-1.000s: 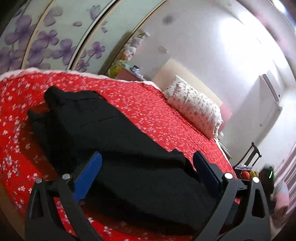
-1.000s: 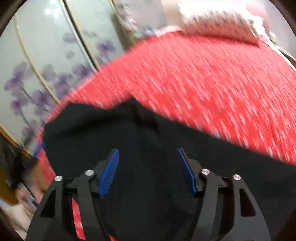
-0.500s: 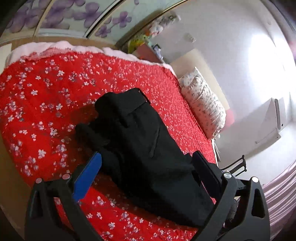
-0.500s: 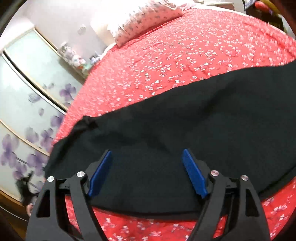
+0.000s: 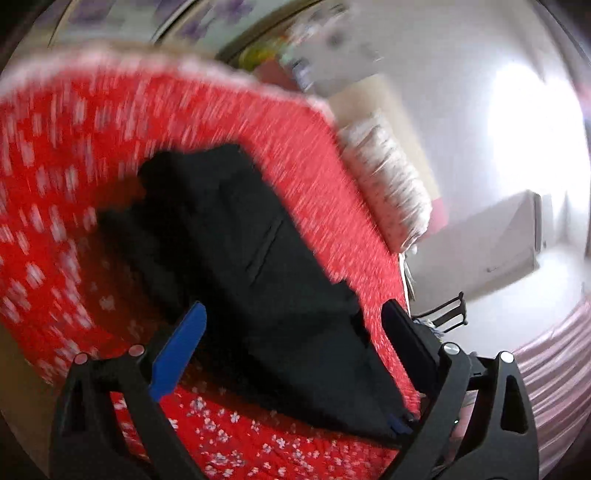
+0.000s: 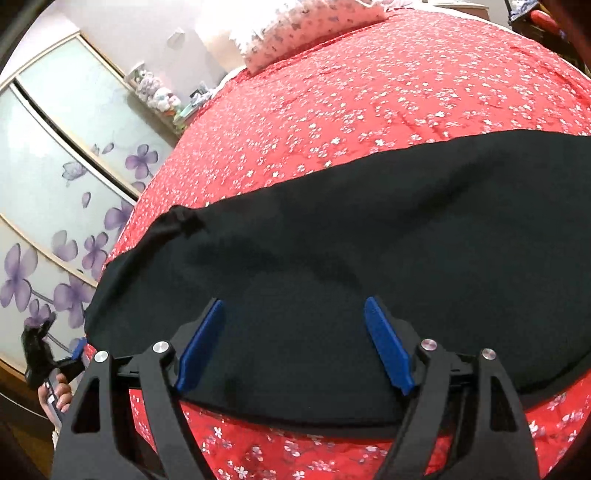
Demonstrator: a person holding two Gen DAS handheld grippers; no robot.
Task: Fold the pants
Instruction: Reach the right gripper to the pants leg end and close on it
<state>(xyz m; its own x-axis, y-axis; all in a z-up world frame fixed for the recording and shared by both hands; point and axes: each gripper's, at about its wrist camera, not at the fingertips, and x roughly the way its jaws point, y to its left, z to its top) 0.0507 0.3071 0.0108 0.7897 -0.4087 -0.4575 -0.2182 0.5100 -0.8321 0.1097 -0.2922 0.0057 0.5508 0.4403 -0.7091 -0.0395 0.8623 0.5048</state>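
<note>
Closest to me, the right gripper (image 6: 293, 341) hangs spread wide and empty over the black pants (image 6: 332, 258), which lie lengthwise across the red floral bedspread (image 6: 369, 110). The left gripper (image 5: 291, 332) gapes too. Soft, limp cloth; I'd pinch the hem or waistband edge. Beyond, a pillow (image 6: 303, 26).

Black pants (image 6: 332, 266) run off frame right (left view motion-blurred).
</note>
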